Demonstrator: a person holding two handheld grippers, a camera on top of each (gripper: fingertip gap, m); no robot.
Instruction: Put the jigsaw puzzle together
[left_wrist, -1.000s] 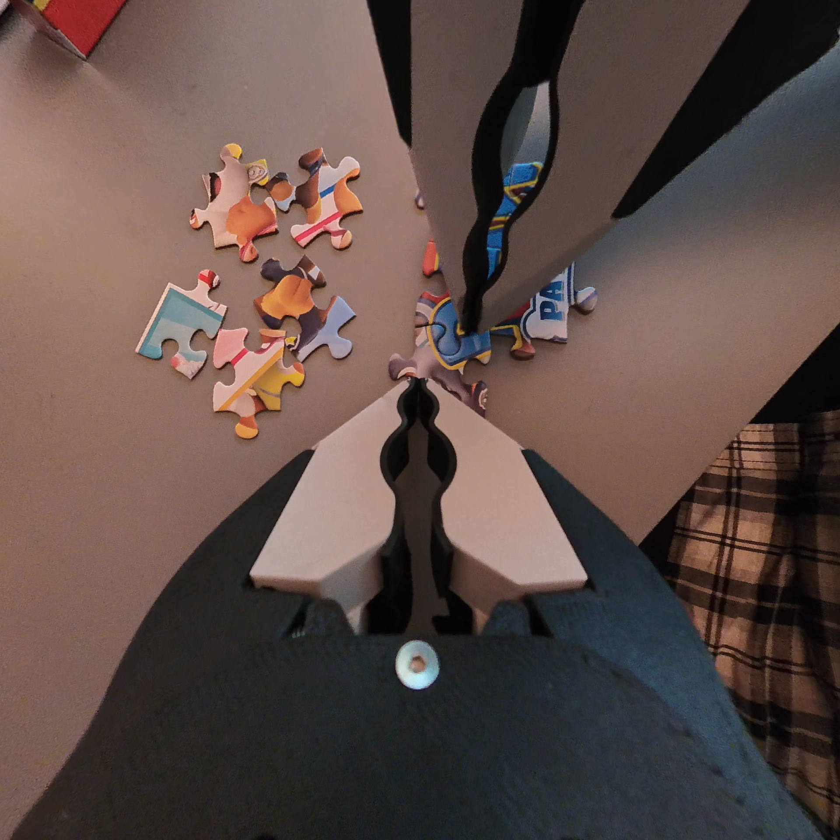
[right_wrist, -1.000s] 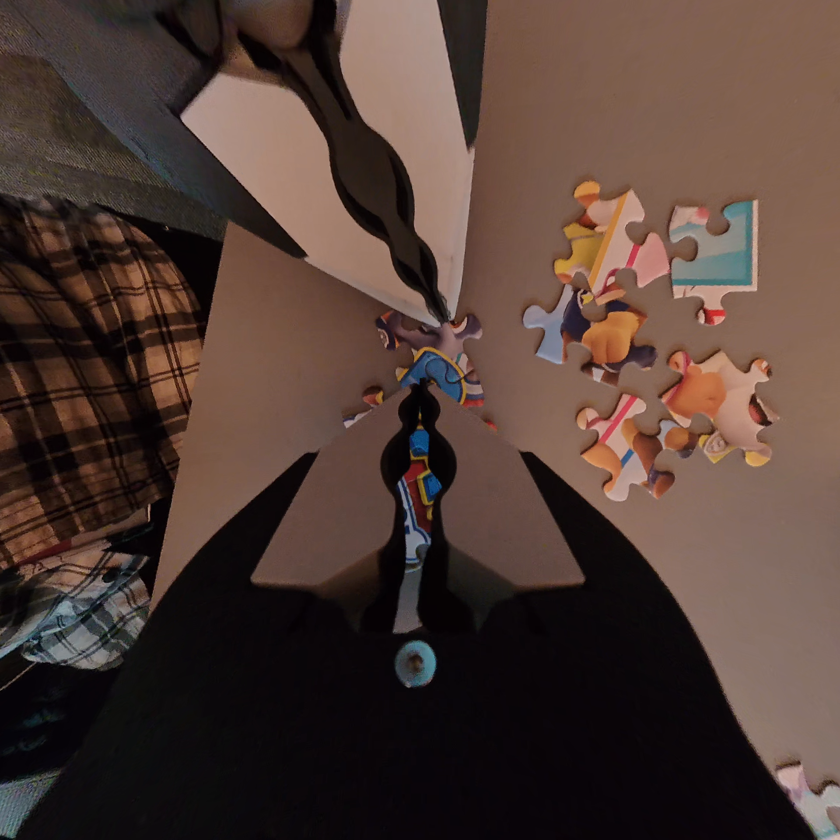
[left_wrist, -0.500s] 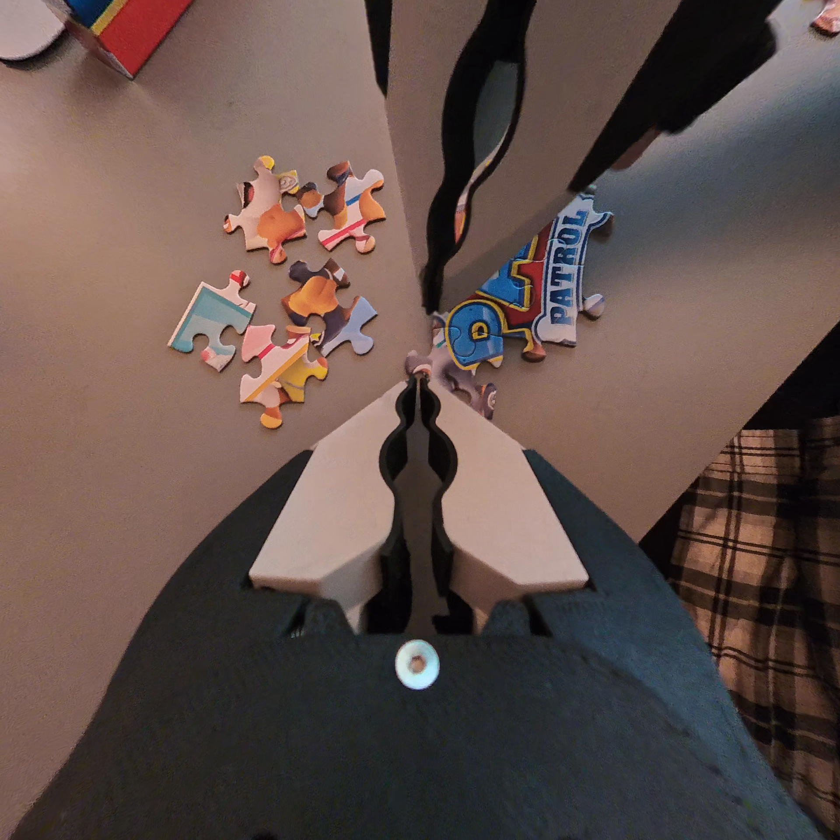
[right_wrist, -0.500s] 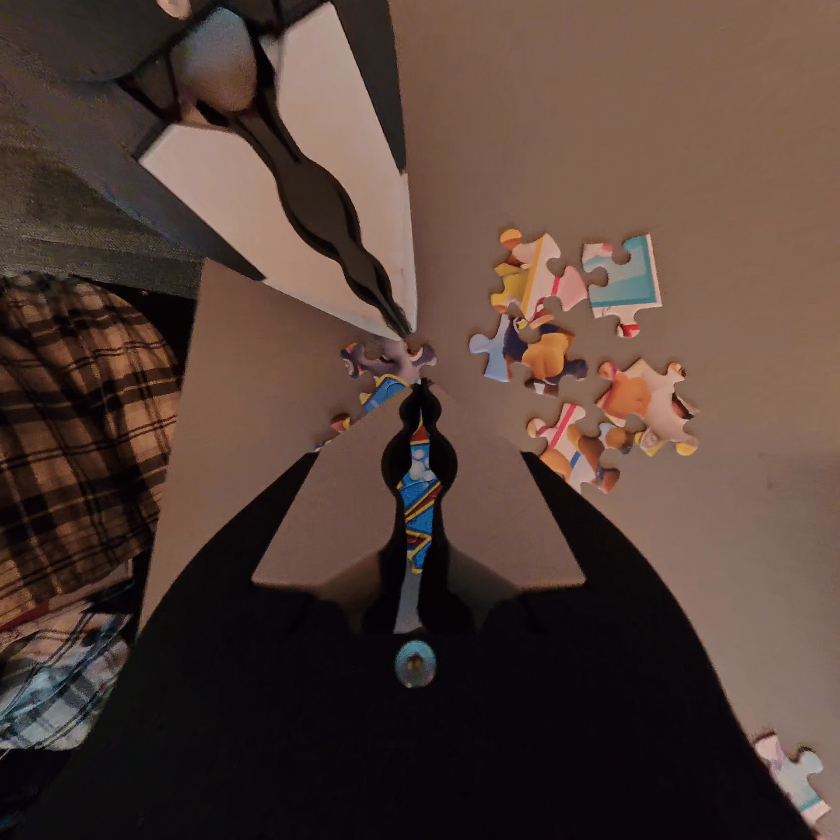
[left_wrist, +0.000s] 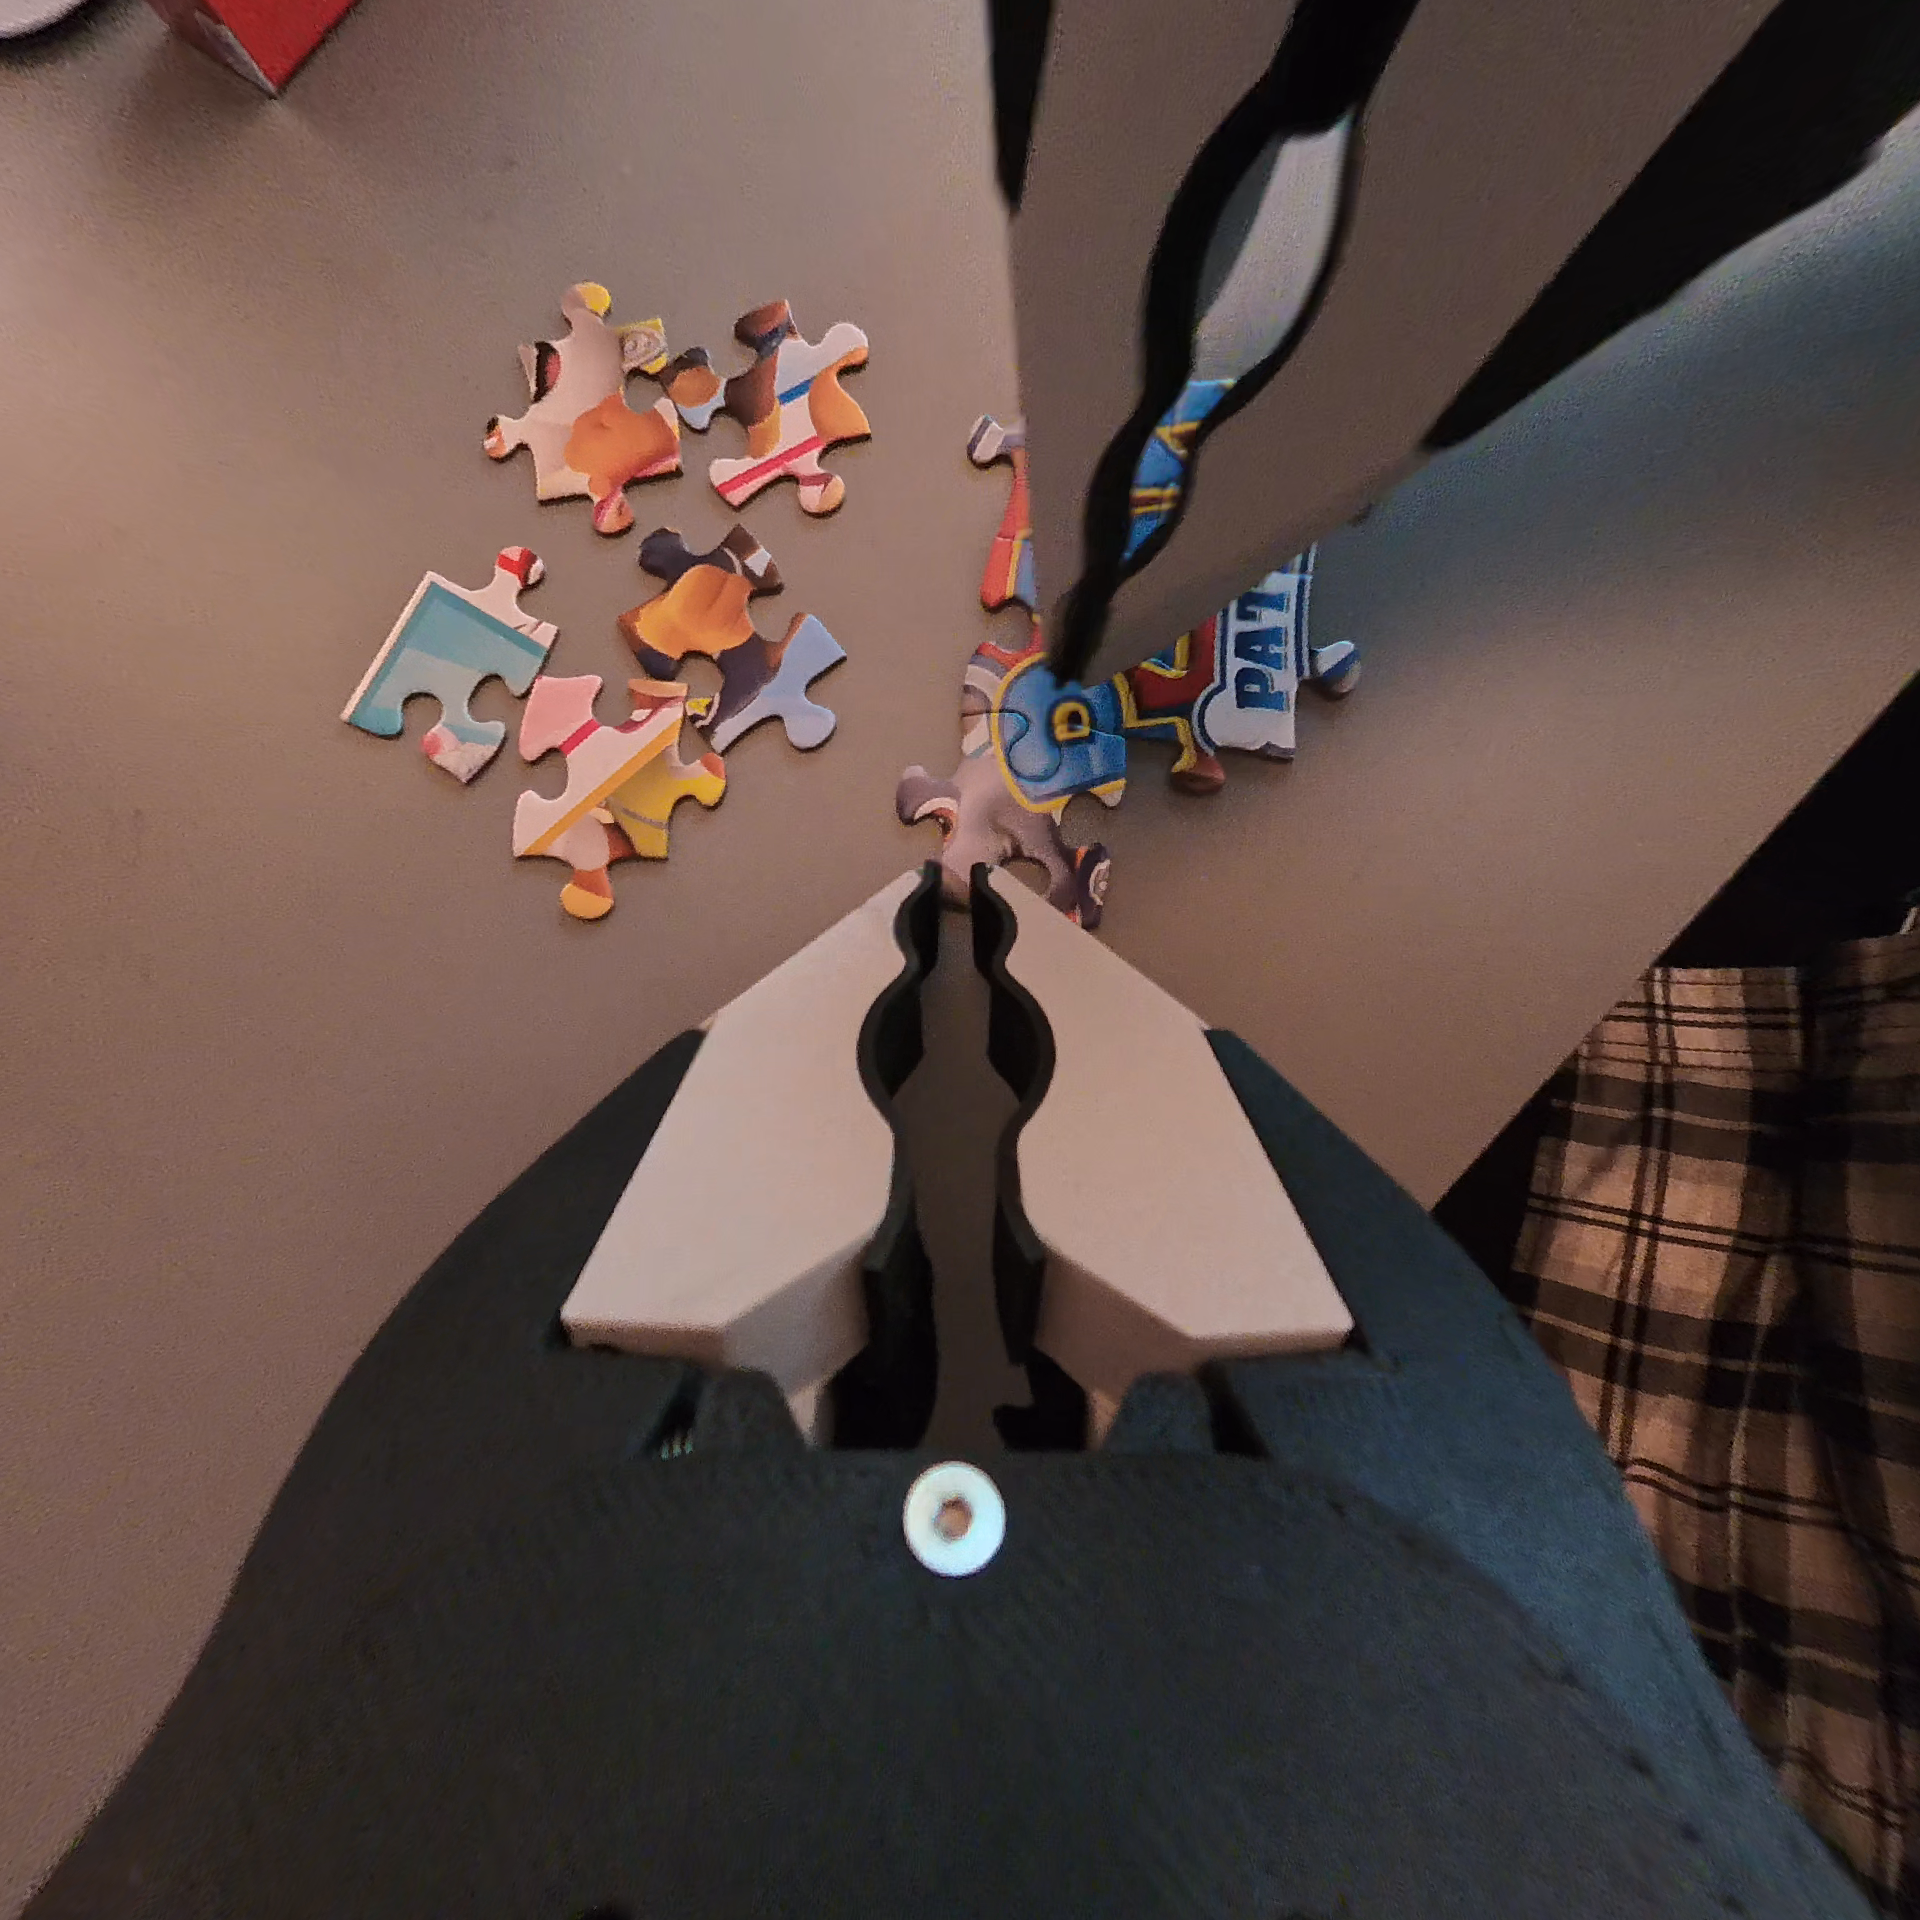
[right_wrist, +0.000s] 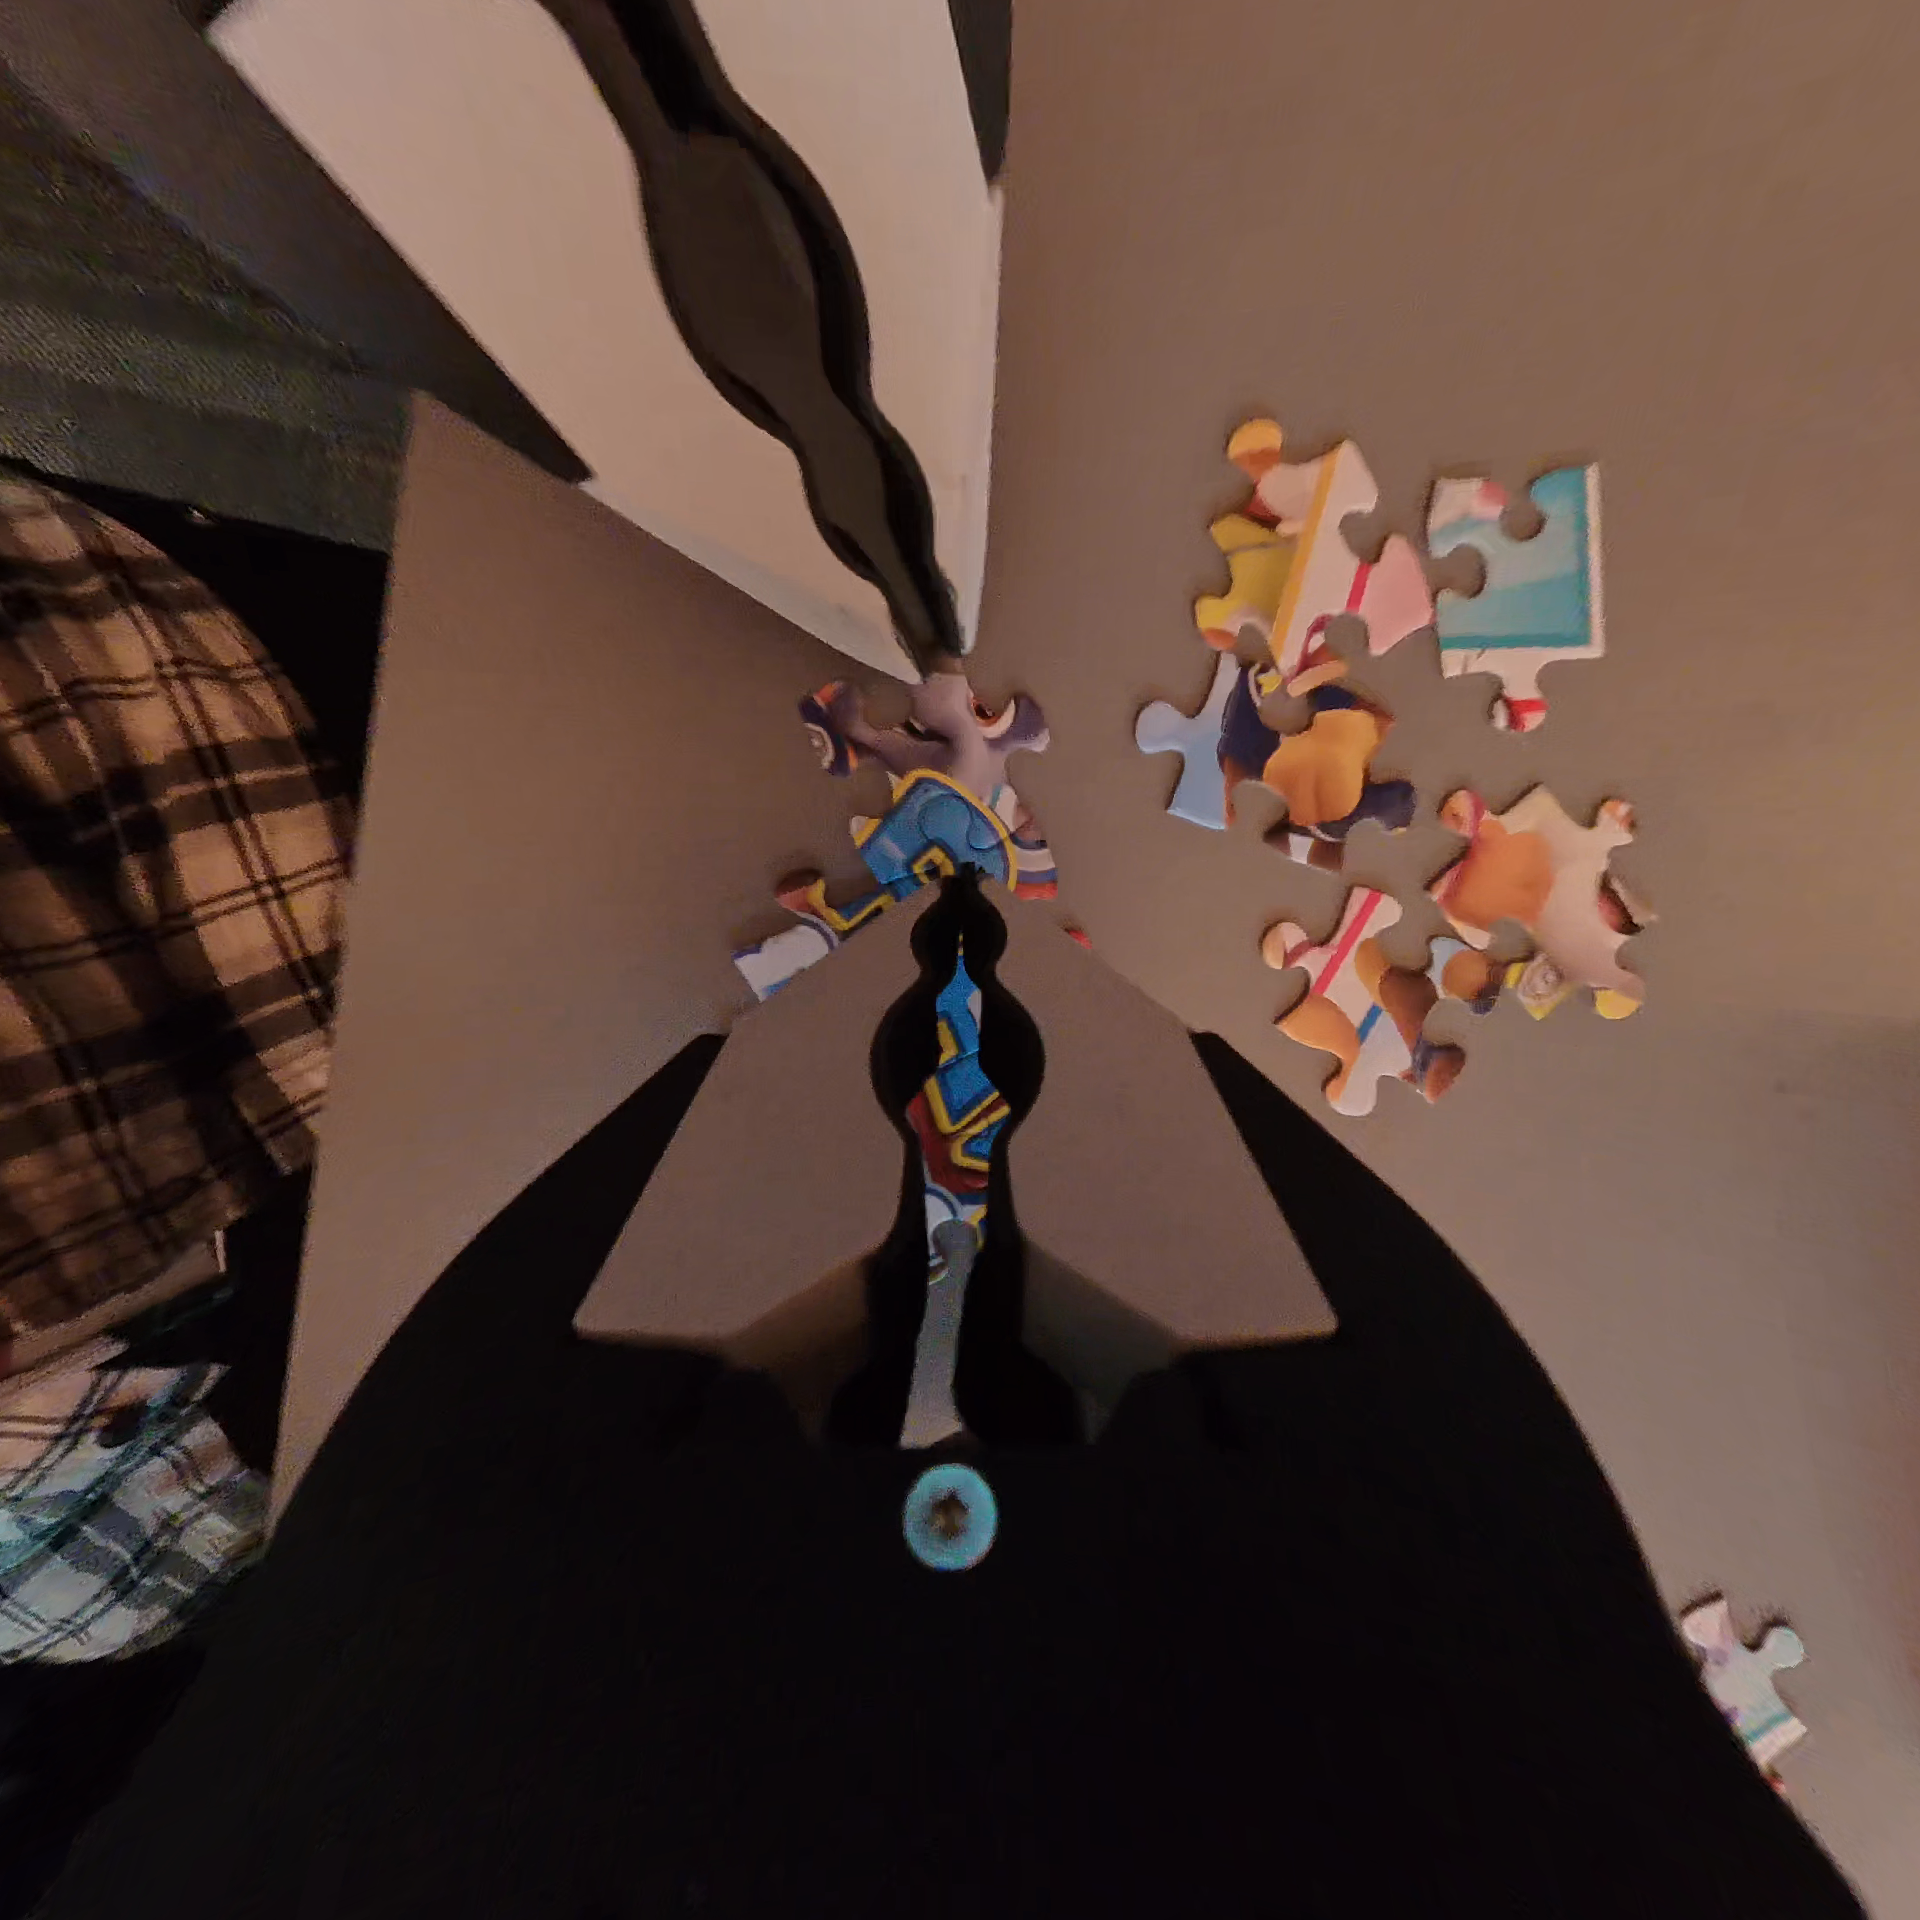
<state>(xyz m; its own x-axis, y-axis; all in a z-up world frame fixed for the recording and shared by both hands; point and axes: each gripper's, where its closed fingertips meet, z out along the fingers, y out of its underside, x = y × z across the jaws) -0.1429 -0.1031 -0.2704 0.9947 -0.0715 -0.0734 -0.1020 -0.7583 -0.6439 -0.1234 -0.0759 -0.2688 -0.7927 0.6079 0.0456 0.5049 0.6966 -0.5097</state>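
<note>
A joined cluster of puzzle pieces with a blue and red emblem (left_wrist: 1195, 696) lies near the table's edge, and a purple-grey piece (left_wrist: 987, 810) is attached at its near side. My left gripper (left_wrist: 956, 878) is nearly shut, its tips at that piece's near edge; it also shows in the right wrist view (right_wrist: 940, 649). My right gripper (right_wrist: 961, 878) is shut and empty, its tips pressing down on the blue piece (right_wrist: 925, 831). It also enters the left wrist view (left_wrist: 1070, 665) from above and hides part of the cluster.
Several loose pieces (left_wrist: 665, 582) lie in a group left of the cluster, also in the right wrist view (right_wrist: 1382, 769). One more piece (right_wrist: 1745, 1683) lies apart. A red box (left_wrist: 260, 31) stands at the far left. Plaid cloth (left_wrist: 1745, 1247) hangs beyond the table edge (left_wrist: 1558, 1039).
My right gripper had lifted off to the left of the cluster half a second ago; now its tips are back down on the blue piece. My left gripper has stayed at the purple-grey piece.
</note>
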